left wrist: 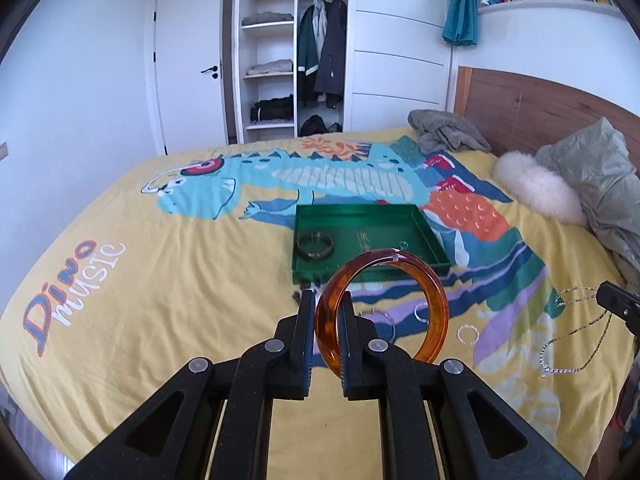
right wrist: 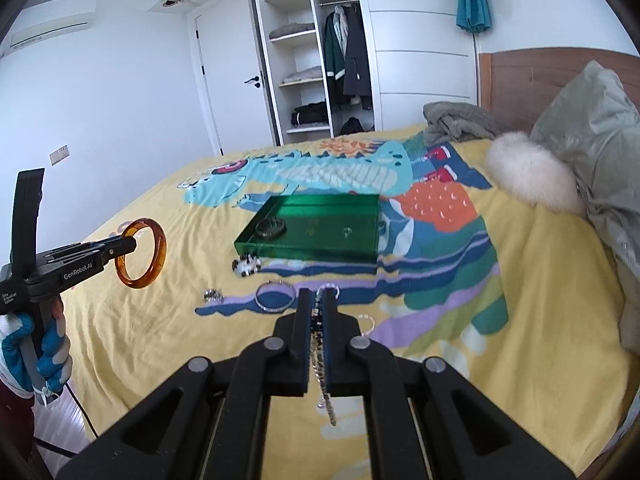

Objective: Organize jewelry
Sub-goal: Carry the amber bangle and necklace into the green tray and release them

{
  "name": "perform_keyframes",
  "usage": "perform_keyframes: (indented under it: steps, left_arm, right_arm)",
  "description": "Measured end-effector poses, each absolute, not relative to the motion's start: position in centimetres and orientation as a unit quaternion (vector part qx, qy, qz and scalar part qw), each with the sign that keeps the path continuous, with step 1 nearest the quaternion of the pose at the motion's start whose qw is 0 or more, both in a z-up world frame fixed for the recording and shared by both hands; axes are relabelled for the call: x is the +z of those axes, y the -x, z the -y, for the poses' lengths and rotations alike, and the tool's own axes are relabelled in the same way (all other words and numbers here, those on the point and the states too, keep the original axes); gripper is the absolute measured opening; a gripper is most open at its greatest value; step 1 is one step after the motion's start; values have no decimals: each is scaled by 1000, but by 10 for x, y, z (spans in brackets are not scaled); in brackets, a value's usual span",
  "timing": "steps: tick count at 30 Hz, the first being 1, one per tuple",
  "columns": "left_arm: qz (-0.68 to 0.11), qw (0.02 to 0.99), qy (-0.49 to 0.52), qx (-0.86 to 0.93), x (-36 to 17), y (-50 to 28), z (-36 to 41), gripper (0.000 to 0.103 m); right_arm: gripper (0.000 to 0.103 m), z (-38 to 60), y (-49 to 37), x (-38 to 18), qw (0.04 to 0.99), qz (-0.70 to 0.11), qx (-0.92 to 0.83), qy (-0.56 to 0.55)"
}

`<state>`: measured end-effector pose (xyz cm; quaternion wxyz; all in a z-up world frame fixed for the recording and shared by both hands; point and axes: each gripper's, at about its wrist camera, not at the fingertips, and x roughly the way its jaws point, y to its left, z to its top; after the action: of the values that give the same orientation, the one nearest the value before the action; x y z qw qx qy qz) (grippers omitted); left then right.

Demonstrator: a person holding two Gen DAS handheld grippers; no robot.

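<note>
Left tool (left wrist: 328, 320) clamped narrow on the near rim of an amber bangle (left wrist: 400, 304); the bangle stands upright and sticks out ahead and to the right of the pads, clear of the bed (left wrist: 160, 280). In the right wrist view the same left tool (right wrist: 120, 250) shows far left, held by a gloved hand (right wrist: 44, 344), bangle (right wrist: 142, 254) hanging off its tip.

Right tool (right wrist: 316, 300) closed tight on a thin silver chain necklace (right wrist: 320, 344); the chain runs between the pads and dangles below them. From the left wrist view the right tool (left wrist: 618, 304) is at the far right edge with the necklace (left wrist: 576, 336) looping down under it.

Green tray (left wrist: 424, 236) lies on the bed straight ahead of the left tool, just past the bangle. Inside it: a dark bangle (left wrist: 315, 245) in the near left part, a small ring (left wrist: 402, 245) toward the right.

On the bed, between the right tool and the tray: a thin silver bracelet (right wrist: 276, 298) just left of the tips, a small silver cluster (right wrist: 212, 295) further left, a black-and-white beaded piece (right wrist: 246, 266) touching or nearly touching the tray's near edge.
</note>
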<state>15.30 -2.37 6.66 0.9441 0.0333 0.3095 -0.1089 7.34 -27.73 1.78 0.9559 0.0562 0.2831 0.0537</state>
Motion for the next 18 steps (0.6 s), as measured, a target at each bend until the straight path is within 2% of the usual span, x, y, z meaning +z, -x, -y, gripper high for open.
perform_keyframes:
  steps: [5,8,13,18]
  left_arm:
    - [-296,949,-38,-105,101,-206,33,10]
    - [-299,948,-46,-101,102,-244,45,10]
    - [-325,940,-58,-87,72,-317,69,10]
    - [-363,925,-83,-83,15,-385,101,10]
  right_arm:
    - [4,277,-122,60,966,-251,51,-42]
    - [4,275,-163,77,969,-241,48,-34]
    - [4,273,-244,75,969,-243,44,-26]
    - [4,269,-334,40,964,-262,46,-15]
